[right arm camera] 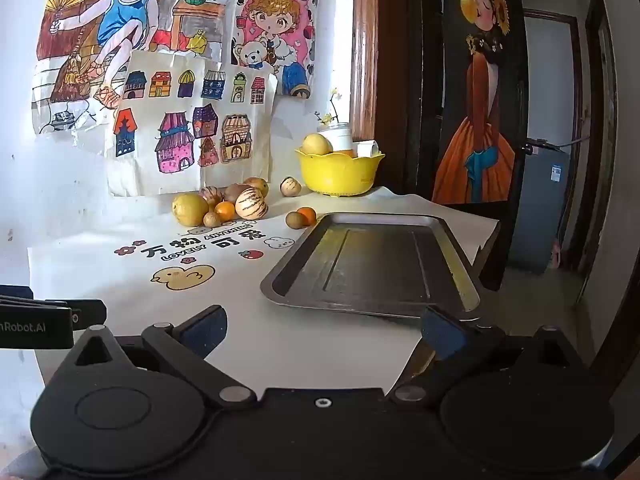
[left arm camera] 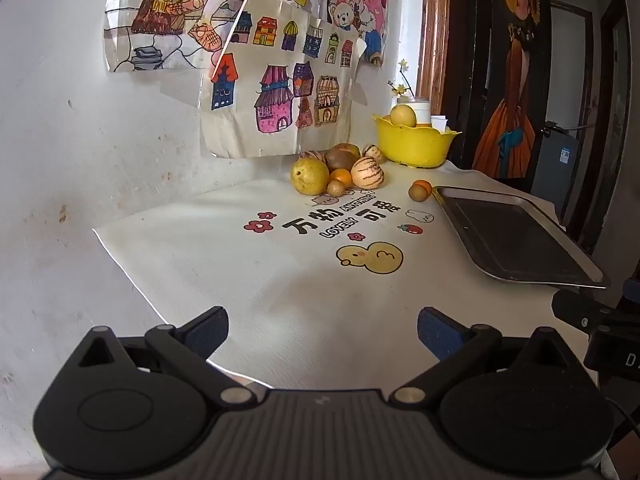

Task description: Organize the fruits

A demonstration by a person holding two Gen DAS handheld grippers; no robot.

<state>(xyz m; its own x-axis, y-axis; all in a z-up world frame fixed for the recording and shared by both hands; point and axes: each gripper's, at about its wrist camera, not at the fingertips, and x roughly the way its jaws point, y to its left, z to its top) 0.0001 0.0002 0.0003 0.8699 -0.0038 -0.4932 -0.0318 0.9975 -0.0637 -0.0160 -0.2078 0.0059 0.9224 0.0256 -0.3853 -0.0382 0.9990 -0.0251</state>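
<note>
Both grippers, left gripper (left arm camera: 322, 334) and right gripper (right arm camera: 322, 332), hover level, jaws spread wide.

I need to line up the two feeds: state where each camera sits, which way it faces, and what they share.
Left wrist: behind the open left gripper, low over the printed cloth, facing the fruit pile by the wall.
Right wrist: behind the open right gripper, facing the metal tray.
Shared: yellow bowl, fruit pile, tray.

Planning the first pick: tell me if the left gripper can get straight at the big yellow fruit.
Probably yes: the left gripper is open, bare cloth lies ahead, and the big yellow fruit fronts the pile.
</note>
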